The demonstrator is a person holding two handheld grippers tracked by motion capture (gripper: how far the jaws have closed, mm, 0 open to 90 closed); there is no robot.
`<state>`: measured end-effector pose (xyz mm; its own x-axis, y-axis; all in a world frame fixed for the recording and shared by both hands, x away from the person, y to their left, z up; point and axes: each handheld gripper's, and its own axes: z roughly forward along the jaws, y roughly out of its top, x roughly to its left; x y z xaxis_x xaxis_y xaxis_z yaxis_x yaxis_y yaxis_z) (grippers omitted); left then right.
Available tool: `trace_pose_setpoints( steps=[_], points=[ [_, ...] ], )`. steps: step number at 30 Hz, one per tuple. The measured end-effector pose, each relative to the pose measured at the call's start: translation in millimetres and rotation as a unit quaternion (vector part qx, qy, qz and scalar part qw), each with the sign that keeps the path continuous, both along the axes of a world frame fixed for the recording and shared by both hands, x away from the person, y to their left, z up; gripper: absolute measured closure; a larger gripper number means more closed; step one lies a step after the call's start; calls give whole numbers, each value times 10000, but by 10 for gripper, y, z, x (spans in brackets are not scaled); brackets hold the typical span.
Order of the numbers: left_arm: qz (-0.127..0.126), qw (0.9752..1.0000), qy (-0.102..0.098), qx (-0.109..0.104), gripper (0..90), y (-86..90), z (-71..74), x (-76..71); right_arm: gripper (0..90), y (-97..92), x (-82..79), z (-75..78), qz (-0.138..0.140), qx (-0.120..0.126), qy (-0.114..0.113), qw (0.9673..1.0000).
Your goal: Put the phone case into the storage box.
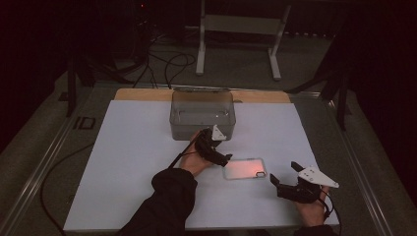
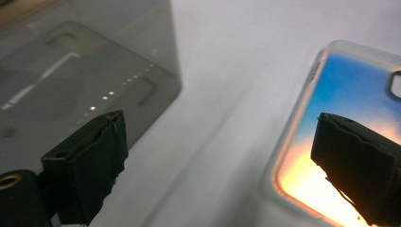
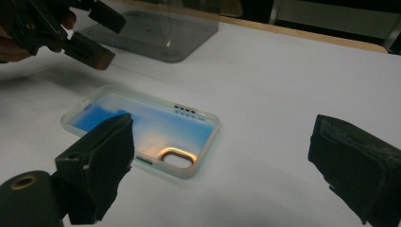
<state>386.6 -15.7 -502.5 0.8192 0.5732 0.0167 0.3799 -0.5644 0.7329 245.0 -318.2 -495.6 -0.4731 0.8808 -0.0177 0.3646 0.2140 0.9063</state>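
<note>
So the main thing here is a phone case [image 1: 244,168] lying flat on the white surface [image 1: 123,162], open side up, a bit toward the near edge and right of the middle. It's one of those clear soft ones with a frosted rim, and the inside shows a gradient: blue at one end fading into a warm orange-pink glow at the other. In the right gripper view you can see the rounded camera cutout with an orange-lit edge at the corner nearest that gripper, plus a short row of small slots along one end. In the high view it mostly just reads as a pinkish glowing rectangle.

The left gripper [image 1: 222,158] sits right at the case's left end, fingers apart, with nothing between them. From its own view, one finger [image 2: 359,165] hangs over the orange end of the case and the other is off over bare surface, next to a box. I can't tell if that finger actually touches the case.

The right gripper [image 1: 285,174] is just off the case's right end, near the right side of the near edge, fingers also wide apart and holding nothing.

Behind the case, toward the far edge, there's a clear grey plastic box [image 1: 202,114] standing on the surface.
</note>
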Motion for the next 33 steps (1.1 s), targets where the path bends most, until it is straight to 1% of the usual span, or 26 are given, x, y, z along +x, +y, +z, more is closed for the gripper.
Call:
trace_pose_setpoints(
  steps=[3,8,10,11,12,13,19,21,22,24,26,28,31,33],
  points=[
    [-108,9999,95,12,98,-46,-14,-8,78,-1,1,1,-13,4,3,10000],
    [-168,9996,184,149,167,-117,-52,-31,78,6,4,-3,11,-8,6,10000],
    [-192,9994,200,194,220,-142,-65,-40,79,5,4,-2,11,4,9,10000],
    [-249,9992,238,205,250,-152,-69,-44,79,4,5,-3,9,1,4,10000],
    [-290,9990,259,210,306,-161,-74,-48,79,3,5,-2,12,4,6,10000],
    [-334,9988,281,238,336,-166,-76,-47,79,4,5,-3,12,3,6,10000],
    [-601,9966,532,205,540,-184,-101,-40,79,5,6,-3,14,1,8,10000],
    [-573,9964,549,292,597,-194,-121,-40,79,5,6,-3,14,5,11,10000],
    [-610,9957,608,330,628,-193,-139,-36,79,5,6,-3,14,1,11,10000],
    [-638,9953,669,293,679,-176,-143,-27,78,5,6,-4,14,0,14,10000],
    [-689,9948,679,333,730,-177,-135,-27,79,5,7,-4,15,2,16,10000],
    [-736,9942,693,359,764,-180,-130,-30,79,6,8,-5,12,1,23,10000],
    [-834,9928,778,369,799,-170,-124,-19,78,7,7,-5,8,-3,31,10000],
    [-829,9926,819,351,806,-162,-124,-12,79,8,7,-5,8,-5,30,10000]
  ],
)
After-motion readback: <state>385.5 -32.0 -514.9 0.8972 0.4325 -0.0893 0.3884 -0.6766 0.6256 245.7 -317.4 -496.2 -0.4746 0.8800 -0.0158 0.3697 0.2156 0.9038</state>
